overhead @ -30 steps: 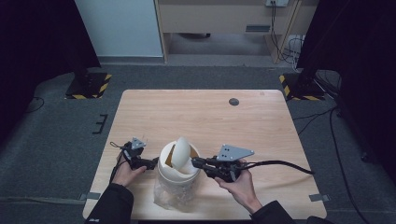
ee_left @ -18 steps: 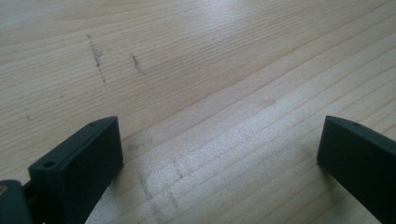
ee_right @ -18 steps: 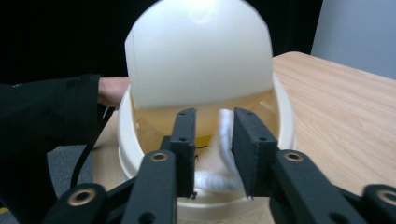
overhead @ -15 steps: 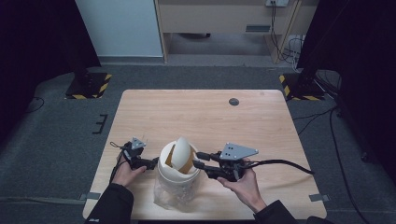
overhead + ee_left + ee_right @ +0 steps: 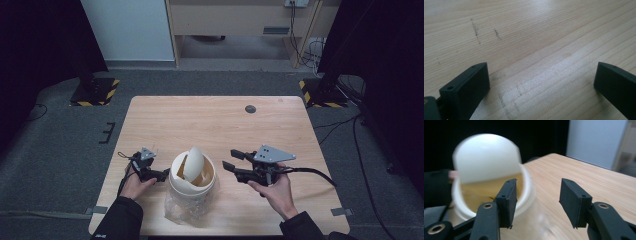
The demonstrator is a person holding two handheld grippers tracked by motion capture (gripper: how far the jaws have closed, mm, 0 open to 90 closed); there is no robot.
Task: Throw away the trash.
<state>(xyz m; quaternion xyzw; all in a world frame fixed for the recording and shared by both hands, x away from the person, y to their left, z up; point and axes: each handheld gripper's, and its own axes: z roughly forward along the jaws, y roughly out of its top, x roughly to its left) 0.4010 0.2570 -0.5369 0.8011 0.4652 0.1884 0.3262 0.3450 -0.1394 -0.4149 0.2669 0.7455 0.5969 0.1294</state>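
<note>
A white round bin [image 5: 192,186] with a tilted swing lid [image 5: 194,161] stands near the table's front edge, with a clear plastic bag around its base. My right gripper [image 5: 229,159] hovers just right of the bin, pointing at it. Its jaws have just been opening and nothing is between them. In the right gripper view the right gripper [image 5: 537,187] stands open in front of the blurred lid [image 5: 486,157] and the rim [image 5: 527,185]. My left gripper [image 5: 162,175] rests left of the bin. In the left gripper view the left gripper [image 5: 541,75] is wide open over bare wood.
The wooden table [image 5: 210,125] has a dark round grommet [image 5: 250,108] near its far edge. The right gripper's cable [image 5: 315,172] trails off to the right. Striped stand feet [image 5: 95,92] sit on the grey floor beyond the table's far corners.
My right gripper has drawn back to the right, away from the bin's opening, and its jaws have parted. The left gripper and the bin have stayed put.
</note>
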